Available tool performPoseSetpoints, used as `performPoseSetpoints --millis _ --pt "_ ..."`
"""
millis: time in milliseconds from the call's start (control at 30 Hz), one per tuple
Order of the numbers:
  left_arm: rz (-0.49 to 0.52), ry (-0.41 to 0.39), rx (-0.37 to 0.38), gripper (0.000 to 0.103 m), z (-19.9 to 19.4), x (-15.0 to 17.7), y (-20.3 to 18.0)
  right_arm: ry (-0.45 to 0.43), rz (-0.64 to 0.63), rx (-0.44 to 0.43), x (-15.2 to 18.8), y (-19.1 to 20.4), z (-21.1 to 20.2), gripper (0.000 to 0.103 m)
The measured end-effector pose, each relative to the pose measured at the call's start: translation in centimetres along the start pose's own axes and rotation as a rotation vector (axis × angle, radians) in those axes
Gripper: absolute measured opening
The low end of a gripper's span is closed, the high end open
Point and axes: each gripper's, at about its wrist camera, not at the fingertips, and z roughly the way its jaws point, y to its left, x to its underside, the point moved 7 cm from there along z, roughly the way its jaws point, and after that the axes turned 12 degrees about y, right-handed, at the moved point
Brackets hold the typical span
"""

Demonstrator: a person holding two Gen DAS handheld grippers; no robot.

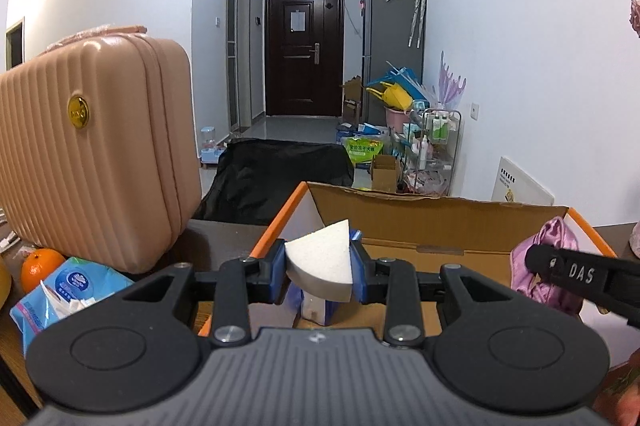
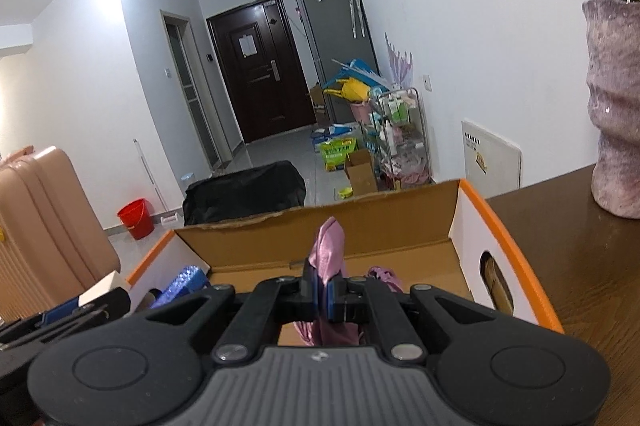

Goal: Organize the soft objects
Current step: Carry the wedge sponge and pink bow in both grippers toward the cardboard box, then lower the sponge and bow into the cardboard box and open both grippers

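Over box point(image 1: 400, 222) — one sponge wedge point(image 1: 320, 262), one pink cloth point(image 2: 330, 246), both clamped.

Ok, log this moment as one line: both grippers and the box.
left gripper: shut on white sponge wedge | right gripper: shut on pink satin cloth | both over open cardboard box | nothing released yet

We see our right tool point(image 2: 323, 296) pinching a pink cloth point(image 2: 330, 246) over the open box point(image 2: 472, 226). A purple vase point(image 2: 614, 106) stands on the brown surface point(image 2: 560, 266).

Both tongs point(image 1: 319, 268) point(image 2: 322, 296) clamped, angled downward
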Motion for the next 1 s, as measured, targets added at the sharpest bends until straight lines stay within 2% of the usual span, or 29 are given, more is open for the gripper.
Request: performPoseSetpoints --millis 467,533,567,633,667,733,767,800,833,900,1000 --pt "0.016 0.033 0.02 0.034 1.1 0.5 -0.4 0.027 -0.004 0.009 0.3 0.0 1.6 0.004" --pt "0.016 0.038 0.029 0.036 1.2 0.5 -0.5 0.025 -0.006 0.009 0.4 0.0 1.6 0.006" --pt "0.015 0.039 0.031 0.037 1.2 0.5 -0.5 0.023 -0.008 0.009 0.4 0.1 1.5 0.011" --pt "0.013 0.039 0.038 0.054 1.1 0.6 -0.5 0.018 -0.01 0.014 0.5 0.0 1.3 0.015" --pt "0.012 0.037 0.037 0.059 1.0 0.6 -0.5 0.013 -0.01 0.018 0.5 0.0 1.3 0.017" --pt "0.008 0.026 0.026 0.081 0.7 0.6 -0.4 0.008 -0.007 0.019 0.7 -0.1 1.0 0.028" --pt "0.006 0.022 0.02 0.086 0.6 0.6 -0.3 0.003 -0.004 0.023 0.7 -0.1 0.9 0.04" --pt "0.001 0.021 0.012 0.099 0.5 0.6 -0.2 -0.003 -0.001 0.03 0.7 -0.1 0.7 0.053" --pt "-0.004 0.014 0.0 0.102 0.5 0.6 -0.1 -0.01 0.002 0.038 0.7 -0.2 0.5 0.06" --pt "-0.015 0.002 -0.01 0.103 0.3 0.6 0.1 -0.03 0.011 0.053 0.6 -0.3 0.2 0.08" --pt "-0.033 0.019 -0.002 0.103 0.5 0.6 0.4 -0.051 0.035 0.089 0.5 -0.7 -0.1 0.095"
